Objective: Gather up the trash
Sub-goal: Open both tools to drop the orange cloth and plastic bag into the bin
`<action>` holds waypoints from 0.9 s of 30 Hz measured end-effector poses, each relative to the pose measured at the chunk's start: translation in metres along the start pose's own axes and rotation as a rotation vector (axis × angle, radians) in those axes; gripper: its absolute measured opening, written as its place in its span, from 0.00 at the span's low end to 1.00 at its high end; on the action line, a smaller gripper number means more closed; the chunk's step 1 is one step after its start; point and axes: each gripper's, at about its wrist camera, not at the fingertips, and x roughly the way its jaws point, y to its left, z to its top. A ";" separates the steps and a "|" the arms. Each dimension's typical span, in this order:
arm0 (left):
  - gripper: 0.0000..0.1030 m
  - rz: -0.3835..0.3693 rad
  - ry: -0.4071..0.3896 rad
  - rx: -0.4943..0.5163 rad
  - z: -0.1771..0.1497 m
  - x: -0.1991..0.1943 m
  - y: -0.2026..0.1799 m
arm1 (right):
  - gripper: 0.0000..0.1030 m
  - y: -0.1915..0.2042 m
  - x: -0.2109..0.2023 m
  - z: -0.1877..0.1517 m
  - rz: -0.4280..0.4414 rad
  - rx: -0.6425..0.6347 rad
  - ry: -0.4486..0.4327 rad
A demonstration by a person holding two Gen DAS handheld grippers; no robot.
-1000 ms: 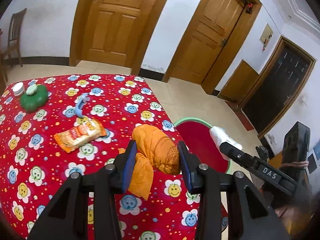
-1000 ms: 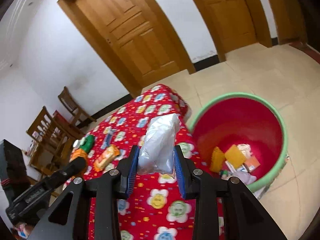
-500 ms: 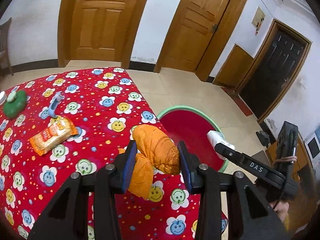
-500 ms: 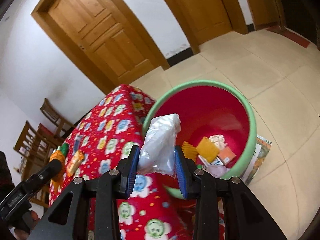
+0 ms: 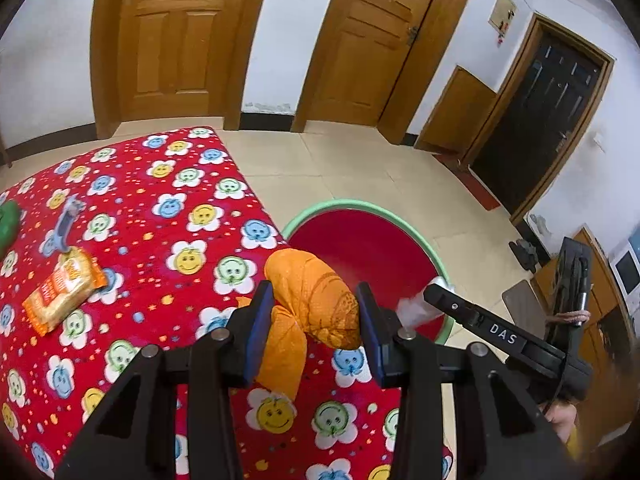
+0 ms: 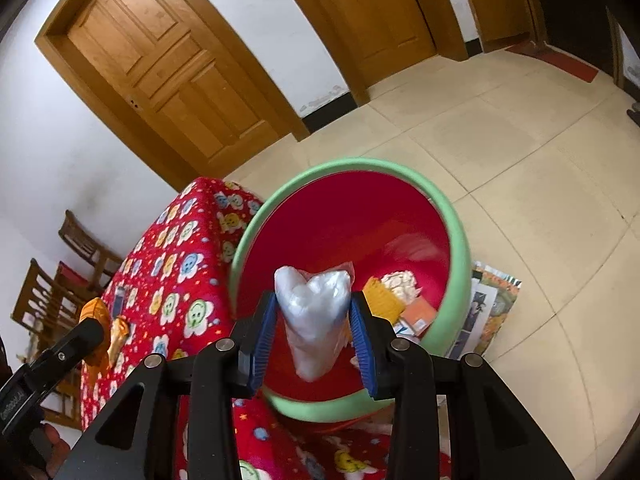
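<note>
Landmark is the red bin with the green rim (image 5: 430, 252), sitting on the floor right at the corner of the tabletop (image 5: 168, 208) with its red smiley-flower cloth.

Furthest from the bin on the tabletop's left side: a green thing (image 5: 8, 220) at the edge of view, then a small blue-grey item (image 5: 66, 220), and just below that an orange snack packet (image 5: 64, 290), all lying loose on the cloth.

Closer to the bin, the left hand-held gripper (image 5: 316, 318) is clamped on a crumpled orange mesh bag (image 5: 316, 304). The bag is squeezed between both blue pads, with a tail hanging under them, over the tabletop just short of the bin's rim.

Then the right hand-held gripper (image 6: 314, 320) is directly above the bin's mouth, a scrunched clear plastic bag (image 6: 312, 308) between its pads. Both pads look like they're touching the bag, though the jaws are easing apart. Below it, the bin's bottom already has a heap of trash (image 6: 404, 300): paper, something yellow, an orange card.
</note>
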 end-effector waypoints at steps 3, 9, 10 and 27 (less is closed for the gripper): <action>0.40 -0.008 0.010 0.020 0.002 0.009 -0.007 | 0.41 -0.003 -0.002 0.002 0.004 0.001 -0.010; 0.40 -0.025 0.029 0.058 0.005 0.029 -0.020 | 0.44 -0.009 -0.010 0.006 -0.001 0.005 -0.037; 0.40 -0.027 0.034 0.063 0.005 0.032 -0.022 | 0.45 -0.010 -0.011 0.007 -0.004 0.006 -0.043; 0.45 -0.052 0.096 0.126 0.007 0.070 -0.043 | 0.45 -0.021 -0.018 0.013 -0.023 0.025 -0.068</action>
